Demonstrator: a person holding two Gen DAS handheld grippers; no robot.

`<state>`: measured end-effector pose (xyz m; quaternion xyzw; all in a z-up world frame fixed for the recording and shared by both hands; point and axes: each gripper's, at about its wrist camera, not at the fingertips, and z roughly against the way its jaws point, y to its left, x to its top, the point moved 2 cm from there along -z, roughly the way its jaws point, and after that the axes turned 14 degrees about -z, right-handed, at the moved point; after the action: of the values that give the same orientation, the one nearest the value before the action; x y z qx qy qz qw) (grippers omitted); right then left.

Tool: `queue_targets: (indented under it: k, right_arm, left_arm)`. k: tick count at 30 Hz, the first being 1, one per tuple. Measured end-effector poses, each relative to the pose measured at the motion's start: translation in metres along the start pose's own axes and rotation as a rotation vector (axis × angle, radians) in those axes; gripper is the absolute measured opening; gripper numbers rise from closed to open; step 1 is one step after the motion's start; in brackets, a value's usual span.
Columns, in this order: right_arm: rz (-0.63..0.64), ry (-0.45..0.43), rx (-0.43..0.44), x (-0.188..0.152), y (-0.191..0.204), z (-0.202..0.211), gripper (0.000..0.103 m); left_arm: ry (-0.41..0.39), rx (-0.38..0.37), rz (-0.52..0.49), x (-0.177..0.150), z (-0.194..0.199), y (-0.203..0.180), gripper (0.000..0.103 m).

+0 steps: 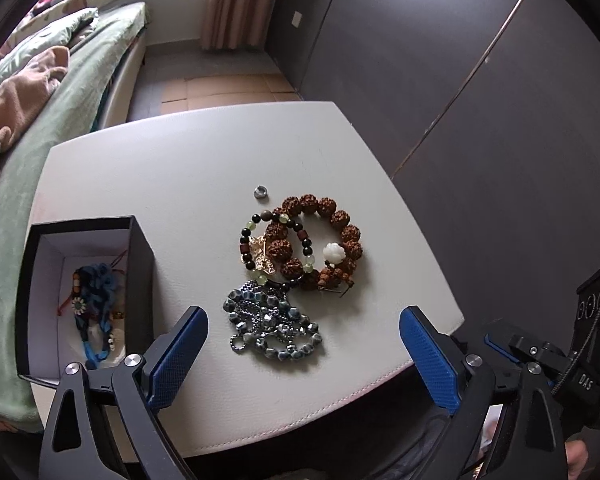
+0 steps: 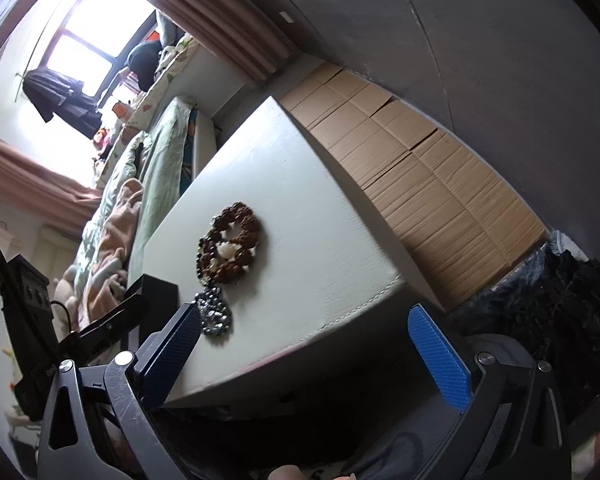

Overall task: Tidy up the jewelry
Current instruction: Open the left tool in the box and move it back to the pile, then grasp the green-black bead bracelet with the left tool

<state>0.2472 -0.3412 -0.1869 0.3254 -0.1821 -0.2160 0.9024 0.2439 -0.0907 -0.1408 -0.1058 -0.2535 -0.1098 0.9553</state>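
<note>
Both tongs stand wide and empty. The left tongs [image 1: 304, 334] hover low over the near edge of the white table [image 1: 172, 184], with the grey metallic bead chain [image 1: 270, 326] lying between the two blue pads but untouched. The right tongs [image 2: 304, 334] hang off the table's near corner with nothing between the pads.

The black box [image 1: 140, 256] sits at nine o'clock from the chain, open, already holding blue cord pieces [image 1: 94, 300]. Loose on the table, at twelve o'clock from the chain and touching it: a brown seed-bead bracelet [image 1: 336, 220] with a white flower bead [image 1: 335, 252], overlapped by a dark and green bead bracelet [image 1: 256, 240]. A small metal ring [image 1: 261, 192] lies apart, further on.

Judgement: sorting is part done; the step in hand is the approach to the chain. The next move calls for lowering the left tongs, closing on a bunched part of the chain, and lifting slowly, since it may drag the touching bracelets.
</note>
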Motion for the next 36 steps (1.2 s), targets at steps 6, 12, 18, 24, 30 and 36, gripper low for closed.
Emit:
queue_targets:
  k: [6, 12, 18, 24, 30, 36]
  right_arm:
    - [-0.047, 0.054, 0.017, 0.001, -0.01, -0.01, 0.103]
    - [-0.099, 0.065, 0.023, 0.003, -0.023, -0.015, 0.103]
    - [-0.113, 0.081, 0.031, 0.002, -0.025, -0.021, 0.103]
    - [-0.117, 0.086, 0.027, 0.001, -0.025, -0.024, 0.103]
    - [-0.131, 0.078, 0.026, -0.001, -0.027, -0.021, 0.103]
    - [-0.069, 0.072, 0.04, -0.005, -0.012, -0.019, 0.103]
  left_arm:
    - [0.081, 0.0, -0.017, -0.004, -0.025, -0.003, 0.067]
    - [0.131, 0.015, -0.005, -0.016, -0.038, 0.003, 0.055]
    - [0.167, 0.065, 0.051, -0.026, -0.041, 0.022, 0.017]
    - [0.17, 0.123, 0.062, -0.023, -0.05, 0.03, 0.017]
    - [0.158, 0.135, 0.071, -0.02, -0.057, 0.034, 0.017]
    - [0.095, 0.094, 0.103, -0.011, -0.04, 0.038, 0.009]
